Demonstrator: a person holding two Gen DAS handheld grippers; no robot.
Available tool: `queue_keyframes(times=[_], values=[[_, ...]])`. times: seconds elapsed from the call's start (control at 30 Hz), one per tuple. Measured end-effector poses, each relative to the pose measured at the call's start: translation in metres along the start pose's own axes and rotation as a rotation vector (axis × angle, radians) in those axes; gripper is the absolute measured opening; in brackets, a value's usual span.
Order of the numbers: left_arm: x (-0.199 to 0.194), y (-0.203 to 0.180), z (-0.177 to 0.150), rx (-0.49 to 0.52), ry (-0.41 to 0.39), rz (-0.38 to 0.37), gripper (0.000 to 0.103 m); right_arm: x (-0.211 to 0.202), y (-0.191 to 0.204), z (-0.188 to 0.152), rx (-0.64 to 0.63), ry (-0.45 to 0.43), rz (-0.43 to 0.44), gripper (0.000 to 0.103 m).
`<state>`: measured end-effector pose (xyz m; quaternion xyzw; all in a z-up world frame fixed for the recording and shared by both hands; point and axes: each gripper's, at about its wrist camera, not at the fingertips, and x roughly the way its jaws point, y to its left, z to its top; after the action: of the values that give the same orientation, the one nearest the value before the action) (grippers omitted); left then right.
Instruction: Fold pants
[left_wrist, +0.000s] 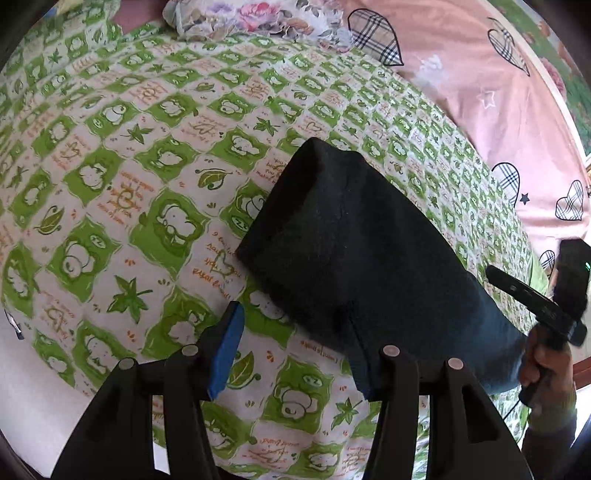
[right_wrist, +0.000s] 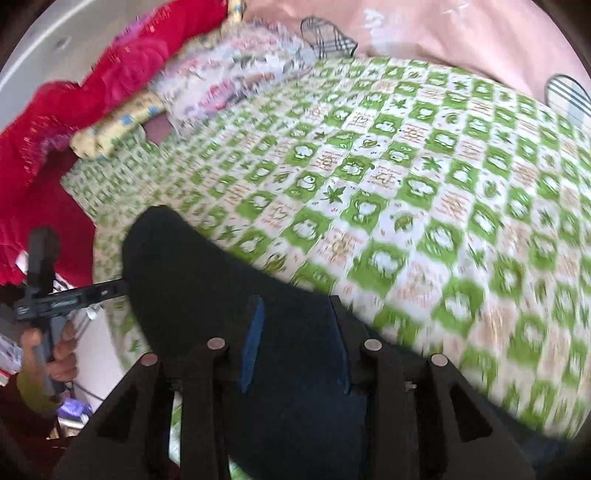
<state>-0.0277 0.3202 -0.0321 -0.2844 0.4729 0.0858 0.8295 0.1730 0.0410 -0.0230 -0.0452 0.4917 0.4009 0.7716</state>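
The folded black pants (left_wrist: 354, 251) lie on the green-and-white patterned bedsheet (left_wrist: 129, 166). In the left wrist view my left gripper (left_wrist: 295, 350) is open, its left blue pad (left_wrist: 227, 350) over the sheet and its right finger at the pants' near edge. In the right wrist view the pants (right_wrist: 207, 280) fill the lower middle, and my right gripper (right_wrist: 295, 339) is open with both blue pads (right_wrist: 253, 343) over the dark cloth. This view is blurred by motion. Each view shows the other hand-held gripper at its edge.
A pink quilt with plaid hearts (left_wrist: 480, 74) lies along the far right of the bed. A floral pillow (left_wrist: 258, 18) sits at the far end. Red cloth (right_wrist: 74, 92) and a yellow item (right_wrist: 118, 125) lie at the far left.
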Motion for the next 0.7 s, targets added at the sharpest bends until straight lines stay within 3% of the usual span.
queue_keyframes(times=[0.17,0.33,0.43,0.53,0.7], values=[[0.013,0.000,0.007,-0.006,0.019,-0.009,0.053,0.043,-0.002,0.010,-0.057,0.165,0.006,0.036],[0.023,-0.006,0.012,0.014,0.012,-0.006,0.052,0.055,0.013,0.010,-0.190,0.260,0.004,0.038],[0.030,-0.010,0.019,0.018,0.003,0.002,0.045,0.062,0.017,0.014,-0.223,0.299,-0.006,0.031],[0.032,-0.011,0.022,0.031,-0.016,0.002,0.034,0.060,0.024,0.014,-0.257,0.287,-0.046,0.005],[0.014,-0.019,0.021,0.079,-0.071,-0.032,0.021,0.024,0.040,0.024,-0.270,0.133,-0.117,0.004]])
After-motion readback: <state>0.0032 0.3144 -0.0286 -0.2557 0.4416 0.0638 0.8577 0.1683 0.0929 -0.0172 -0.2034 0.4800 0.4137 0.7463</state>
